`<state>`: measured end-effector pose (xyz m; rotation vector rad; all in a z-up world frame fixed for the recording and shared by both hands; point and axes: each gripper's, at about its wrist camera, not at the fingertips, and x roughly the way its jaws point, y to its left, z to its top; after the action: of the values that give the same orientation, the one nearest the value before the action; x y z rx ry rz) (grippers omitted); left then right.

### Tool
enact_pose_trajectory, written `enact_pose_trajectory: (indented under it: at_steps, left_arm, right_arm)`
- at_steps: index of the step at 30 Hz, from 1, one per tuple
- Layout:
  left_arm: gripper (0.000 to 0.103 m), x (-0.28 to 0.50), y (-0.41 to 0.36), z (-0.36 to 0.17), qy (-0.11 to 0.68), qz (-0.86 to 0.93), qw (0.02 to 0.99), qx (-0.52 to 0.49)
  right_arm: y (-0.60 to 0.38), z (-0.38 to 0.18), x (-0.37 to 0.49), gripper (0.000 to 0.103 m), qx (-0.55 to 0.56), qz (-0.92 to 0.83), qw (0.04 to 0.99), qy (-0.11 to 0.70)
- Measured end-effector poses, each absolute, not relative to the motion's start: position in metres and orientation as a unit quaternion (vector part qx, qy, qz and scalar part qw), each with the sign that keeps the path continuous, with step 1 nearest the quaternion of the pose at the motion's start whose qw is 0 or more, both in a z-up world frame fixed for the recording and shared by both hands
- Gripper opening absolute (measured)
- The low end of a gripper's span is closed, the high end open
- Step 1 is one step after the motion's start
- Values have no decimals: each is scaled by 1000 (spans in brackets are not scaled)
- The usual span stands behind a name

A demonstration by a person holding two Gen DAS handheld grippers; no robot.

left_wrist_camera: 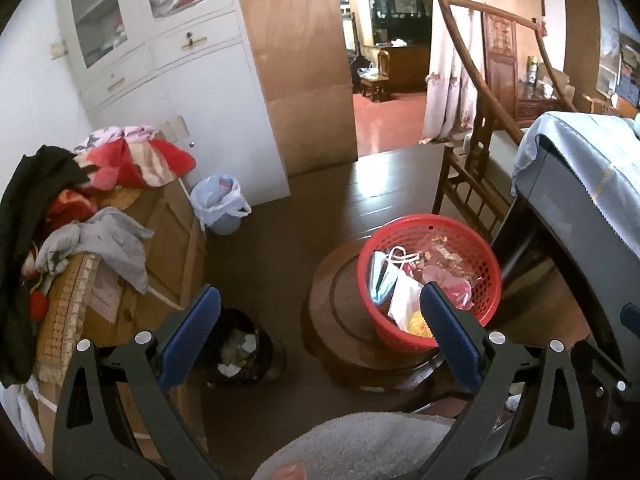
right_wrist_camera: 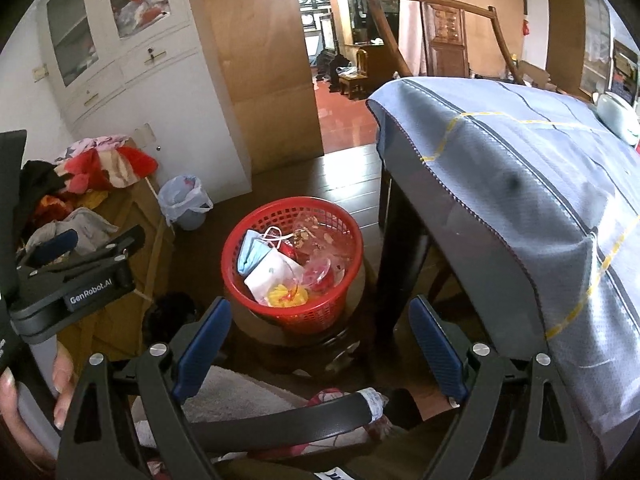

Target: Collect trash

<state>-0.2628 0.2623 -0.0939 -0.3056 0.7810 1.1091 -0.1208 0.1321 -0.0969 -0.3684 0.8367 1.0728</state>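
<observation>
Red plastic basket [right_wrist_camera: 292, 264] full of trash stands on a round wooden stool [left_wrist_camera: 340, 320] beside the covered table [right_wrist_camera: 520, 184], while the left gripper [left_wrist_camera: 320, 320] and right gripper [right_wrist_camera: 320, 328] both have wide, empty fingers.

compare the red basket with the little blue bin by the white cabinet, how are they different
The red basket has open mesh walls and no liner; the blue bin has solid walls with a pale plastic bag over its rim. The red basket sits raised on a round dark wooden stool; the blue bin stands on the floor beside the white cabinet. The basket's trash, including a face mask, shows plainly; the bin's contents are unclear. Both stand upright.
</observation>
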Motion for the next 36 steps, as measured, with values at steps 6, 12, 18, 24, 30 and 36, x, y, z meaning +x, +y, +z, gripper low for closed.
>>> enact_pose_trajectory:
  at_steps: [6,12,18,24,30,36]
  left_arm:
    - [96,-259,273,-103,361,493,774,-166]
    - [96,-254,275,-106,361,491,776,-164]
    - [96,-253,269,-104,356,487,782,-158]
    - [96,-251,265,-101,354,482,786,-156]
    - [96,-249,264,-102,355,482,786,-156]
    - [96,-248,262,-102,355,482,786,-155]
  right_arm:
    - [137,-100,-125,89,-188,485,766,378]
    - [142,-102,-125,89,-199,480,767,377]
    - [139,-101,-127,89,-199,479,770,372]
    - [135,-98,-128,89,-196,480,773,366]
    - [134,-97,-129,89,-196,479,776,361]
    - [133,-96,-131,89,-197,480,777,357]
